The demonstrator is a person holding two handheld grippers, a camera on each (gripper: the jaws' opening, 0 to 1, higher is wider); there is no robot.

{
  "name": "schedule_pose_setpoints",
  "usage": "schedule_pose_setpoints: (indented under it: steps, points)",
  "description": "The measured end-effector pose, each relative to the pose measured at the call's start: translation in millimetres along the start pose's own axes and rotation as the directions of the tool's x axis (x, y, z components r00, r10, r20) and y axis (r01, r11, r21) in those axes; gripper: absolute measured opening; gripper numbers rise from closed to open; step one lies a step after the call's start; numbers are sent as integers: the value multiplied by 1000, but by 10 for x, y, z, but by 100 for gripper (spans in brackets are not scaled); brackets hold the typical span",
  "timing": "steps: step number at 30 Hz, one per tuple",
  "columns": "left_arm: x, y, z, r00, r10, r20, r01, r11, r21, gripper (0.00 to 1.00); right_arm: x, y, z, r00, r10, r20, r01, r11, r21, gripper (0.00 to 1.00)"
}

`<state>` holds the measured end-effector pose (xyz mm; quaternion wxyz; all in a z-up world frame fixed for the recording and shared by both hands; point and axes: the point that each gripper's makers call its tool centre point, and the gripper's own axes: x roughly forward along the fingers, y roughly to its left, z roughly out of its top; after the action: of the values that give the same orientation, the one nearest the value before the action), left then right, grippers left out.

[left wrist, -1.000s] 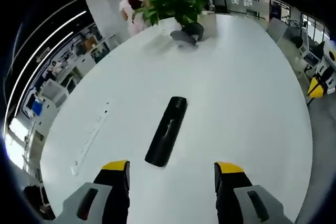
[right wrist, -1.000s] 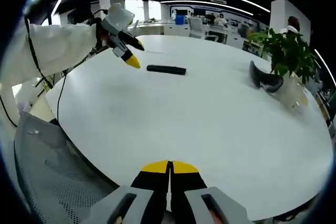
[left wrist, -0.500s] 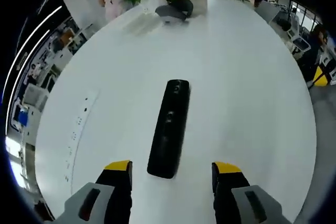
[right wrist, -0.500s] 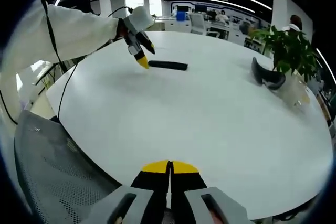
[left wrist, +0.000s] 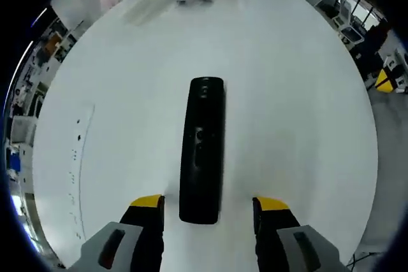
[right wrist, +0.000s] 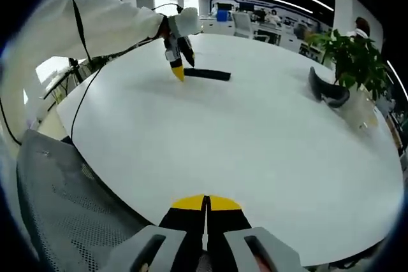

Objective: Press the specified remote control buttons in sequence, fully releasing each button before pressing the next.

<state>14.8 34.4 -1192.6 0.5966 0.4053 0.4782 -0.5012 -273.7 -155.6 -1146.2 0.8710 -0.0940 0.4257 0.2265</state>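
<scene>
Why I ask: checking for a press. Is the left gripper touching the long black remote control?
Apart. In the left gripper view the left gripper is open, and white table shows between each finger and the long black remote control.

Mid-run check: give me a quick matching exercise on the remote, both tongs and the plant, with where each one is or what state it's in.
Things:
1. remote
2. left tongs
3. right tongs
4. plant

States:
A. shut, near the table edge
B. open, straddling the near end of the remote
C. at the far side of the table
D. lying flat on the white table

Pairs: 1-D, 2-B, 3-A, 4-C
</scene>
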Motion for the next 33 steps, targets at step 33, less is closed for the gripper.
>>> schedule_pose_setpoints:
  steps: [33]
  points:
    - [46,-218,-72,999,24,-23,-24,999,22,23,-37,-45,46,999,-21,28,21,1000,0,0]
